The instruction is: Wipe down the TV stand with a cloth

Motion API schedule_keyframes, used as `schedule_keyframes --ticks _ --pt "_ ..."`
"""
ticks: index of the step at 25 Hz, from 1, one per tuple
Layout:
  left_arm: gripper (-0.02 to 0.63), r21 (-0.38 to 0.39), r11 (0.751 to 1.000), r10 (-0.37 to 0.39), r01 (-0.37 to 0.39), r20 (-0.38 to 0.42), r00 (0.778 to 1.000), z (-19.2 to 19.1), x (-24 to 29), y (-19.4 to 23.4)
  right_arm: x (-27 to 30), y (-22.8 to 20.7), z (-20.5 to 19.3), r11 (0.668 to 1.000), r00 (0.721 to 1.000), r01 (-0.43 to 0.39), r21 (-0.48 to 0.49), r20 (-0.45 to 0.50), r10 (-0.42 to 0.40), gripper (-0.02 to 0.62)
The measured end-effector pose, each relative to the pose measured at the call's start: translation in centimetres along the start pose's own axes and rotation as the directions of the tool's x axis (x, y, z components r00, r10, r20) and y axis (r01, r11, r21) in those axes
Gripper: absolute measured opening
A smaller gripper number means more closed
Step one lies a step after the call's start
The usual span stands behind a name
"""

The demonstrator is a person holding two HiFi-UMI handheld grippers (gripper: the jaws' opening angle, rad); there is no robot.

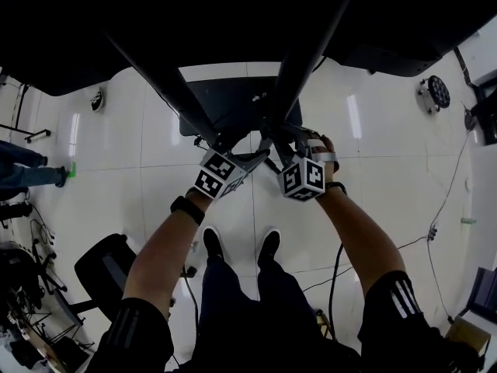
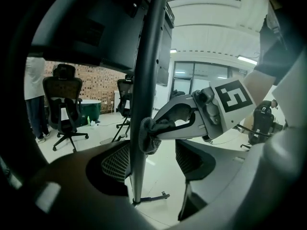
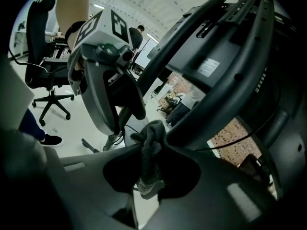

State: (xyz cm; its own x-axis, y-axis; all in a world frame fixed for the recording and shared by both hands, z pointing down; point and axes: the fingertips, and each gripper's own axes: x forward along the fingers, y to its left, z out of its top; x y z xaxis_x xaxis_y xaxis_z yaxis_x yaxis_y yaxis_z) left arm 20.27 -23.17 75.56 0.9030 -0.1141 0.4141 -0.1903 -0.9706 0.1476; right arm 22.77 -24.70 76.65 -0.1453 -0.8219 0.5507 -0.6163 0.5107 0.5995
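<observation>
White tile floor [image 1: 101,146] fills the head view, w/ the person's two dark shoes [image 1: 213,243] near the bottom centre and the TV stand's [image 1: 307,53] black poles slanting down from the top to a dark base plate. Both grippers meet at the poles just above the shoes, marker cubes facing up. R gripper [image 3: 151,171] is clamped on a grey cloth [image 3: 152,147]: the cloth is bunched betw. its jaws, a frayed end hanging below, and its top wad is pressed against a black pole of the stand. L gripper [image 2: 153,164] is spread wide, nothing pinched; a stand pole runs upright betw. its jaws, close to the jaw on the view's left, and the gap to the other jaw is clear. From that view the R gripper comes in from the right and holds the cloth wad flat on the same pole, just above the L jaws. Back of the screen [image 3: 230,66] sits overhead on the stand. Behind: office chairs [image 2: 62,99], a brick wall [image 2: 91,83], a person standing at far left [image 2: 34,95].
</observation>
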Motion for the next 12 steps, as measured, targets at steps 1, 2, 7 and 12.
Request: schedule_keyframes --ticks 1,2,7,12 --pt "0.319 -0.004 1.000 0.005 -0.005 -0.003 1.000 -0.7 0.3 0.3 0.6 0.5 -0.7 1.000 1.000 -0.007 0.010 -0.009 0.007 0.071" --pt "0.319 -0.008 1.000 0.009 -0.009 -0.009 1.000 -1.5 0.7 0.6 1.1 1.1 -1.3 1.000 1.000 -0.013 0.021 -0.017 0.014 0.071" --pt "0.319 -0.012 1.000 0.021 -0.021 -0.049 0.999 -5.3 2.6 1.7 3.9 3.9 -4.3 0.997 0.997 -0.056 0.045 -0.051 0.058 0.066" --pt "0.319 -0.019 1.000 0.013 -0.014 -0.076 0.997 -8.1 4.3 2.3 6.5 6.6 -8.2 0.993 0.987 -0.094 0.074 -0.121 0.103 0.066"
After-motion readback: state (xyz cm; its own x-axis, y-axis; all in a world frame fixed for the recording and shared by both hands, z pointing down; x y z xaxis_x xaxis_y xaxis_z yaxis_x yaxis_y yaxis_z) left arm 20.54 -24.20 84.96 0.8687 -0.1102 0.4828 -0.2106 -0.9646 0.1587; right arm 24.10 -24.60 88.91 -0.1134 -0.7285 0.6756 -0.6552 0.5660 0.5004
